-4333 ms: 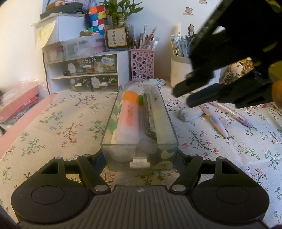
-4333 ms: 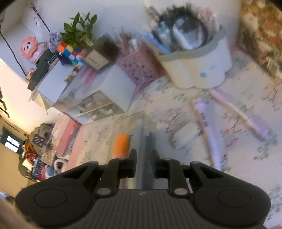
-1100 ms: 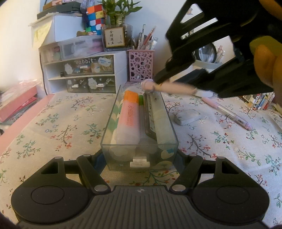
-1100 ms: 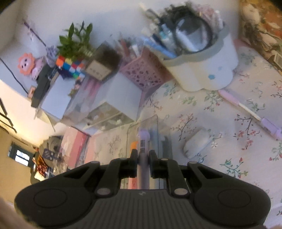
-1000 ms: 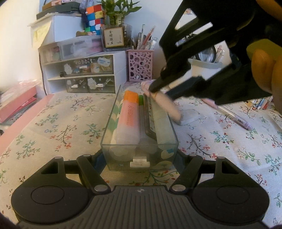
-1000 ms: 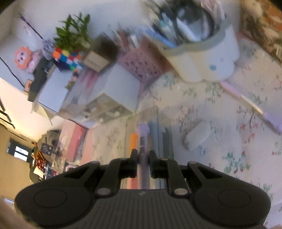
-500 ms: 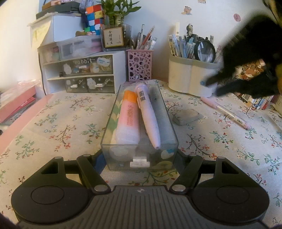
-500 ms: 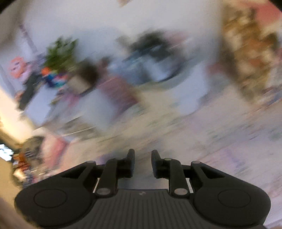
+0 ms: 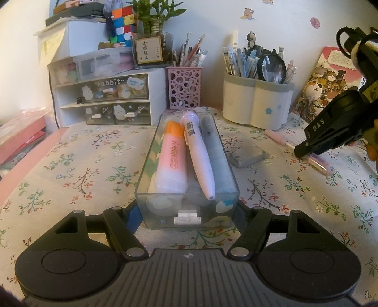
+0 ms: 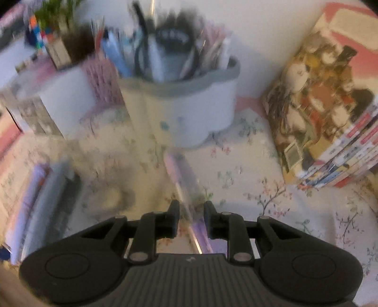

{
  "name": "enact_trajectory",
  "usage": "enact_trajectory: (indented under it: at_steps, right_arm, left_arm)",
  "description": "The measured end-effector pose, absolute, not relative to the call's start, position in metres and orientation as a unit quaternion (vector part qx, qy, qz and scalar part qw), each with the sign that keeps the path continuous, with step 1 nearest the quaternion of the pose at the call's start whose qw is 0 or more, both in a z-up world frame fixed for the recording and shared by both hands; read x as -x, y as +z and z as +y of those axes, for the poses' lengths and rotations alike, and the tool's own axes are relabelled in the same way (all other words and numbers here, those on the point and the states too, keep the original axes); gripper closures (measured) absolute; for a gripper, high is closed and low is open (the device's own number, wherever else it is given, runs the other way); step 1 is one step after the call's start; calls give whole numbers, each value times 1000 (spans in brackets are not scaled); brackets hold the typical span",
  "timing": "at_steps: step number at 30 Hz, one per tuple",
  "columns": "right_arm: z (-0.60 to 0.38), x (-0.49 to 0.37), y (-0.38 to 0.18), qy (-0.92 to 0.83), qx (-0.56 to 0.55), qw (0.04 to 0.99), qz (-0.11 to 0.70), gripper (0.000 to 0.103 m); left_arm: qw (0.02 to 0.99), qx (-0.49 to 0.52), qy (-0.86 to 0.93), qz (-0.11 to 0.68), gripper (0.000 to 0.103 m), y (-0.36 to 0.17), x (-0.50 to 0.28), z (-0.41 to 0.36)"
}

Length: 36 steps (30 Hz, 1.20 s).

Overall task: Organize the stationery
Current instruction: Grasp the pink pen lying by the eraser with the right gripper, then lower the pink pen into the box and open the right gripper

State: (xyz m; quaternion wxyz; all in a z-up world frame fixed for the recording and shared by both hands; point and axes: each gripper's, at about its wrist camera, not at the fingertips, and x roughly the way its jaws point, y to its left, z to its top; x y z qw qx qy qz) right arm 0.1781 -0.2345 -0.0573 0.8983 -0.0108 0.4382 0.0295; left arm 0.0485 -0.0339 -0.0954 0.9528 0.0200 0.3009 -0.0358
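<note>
Two tools: the left tool (image 9: 189, 222) pinches the near end of the clear rectangular plastic tray (image 9: 186, 213), one finger on each side wall; the right tool (image 10: 191, 219) has its jaws a little apart, nothing pressed between them.
Tray contents: a fat orange-capped pink highlighter (image 9: 172, 158), a lilac pen with a barcode sticker (image 9: 198, 155) lying slantwise on top, and a grey item along the right wall.
Readable writing: "HIGH LIGHTER" on the highlighter; "rabbit" on the white drawer unit (image 9: 104, 99); "DAS" on the right tool's black arm in the left view; Chinese characters on the framed card in the glass plant pot (image 9: 148, 50), too small to make out.
Loose on the table: a slim pink-and-lilac pen (image 10: 182, 179) lies on the floral tablecloth (image 9: 70, 165), running under the gap of the right tool's jaws; a grey eraser (image 9: 246, 155) sits just right of the tray.
Behind: a pink perforated pen cup (image 9: 184, 87), a white cloud-shaped holder (image 9: 256, 104) crammed with pens and a magnifying glass, and a colourful cube puzzle (image 9: 124, 22) above the drawers.
Right edge: a stack of illustrated books (image 10: 330, 122) leans near the wall.
Blur: the right wrist view is smeared.
</note>
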Motion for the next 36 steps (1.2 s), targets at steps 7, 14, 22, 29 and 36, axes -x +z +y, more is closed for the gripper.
enact_trajectory:
  at_steps: [7,14,22,29,36]
  right_arm:
    - [-244,-174,-58,40,-75,891,447,93]
    - [-263,-169,-64,51,-211,864,454,94]
    - [-274,-164,-70,48,-303,836,454,94]
    - [-275,-159,-69,56,-344,825,445,94]
    - [-272,-148,-56,81,-390,811,429,94]
  left_arm:
    - [953,-20,-37,301,31,-96,-48,-34]
    - [953,-20,-37,301,31,-96,-48,-34]
    - [953,-20,-37,301,31,-96,-48,-35]
    - [953,-20,-37,301,31,-96,-48,-35]
    - [953,-21,-38,301,31,-96,-48,-35]
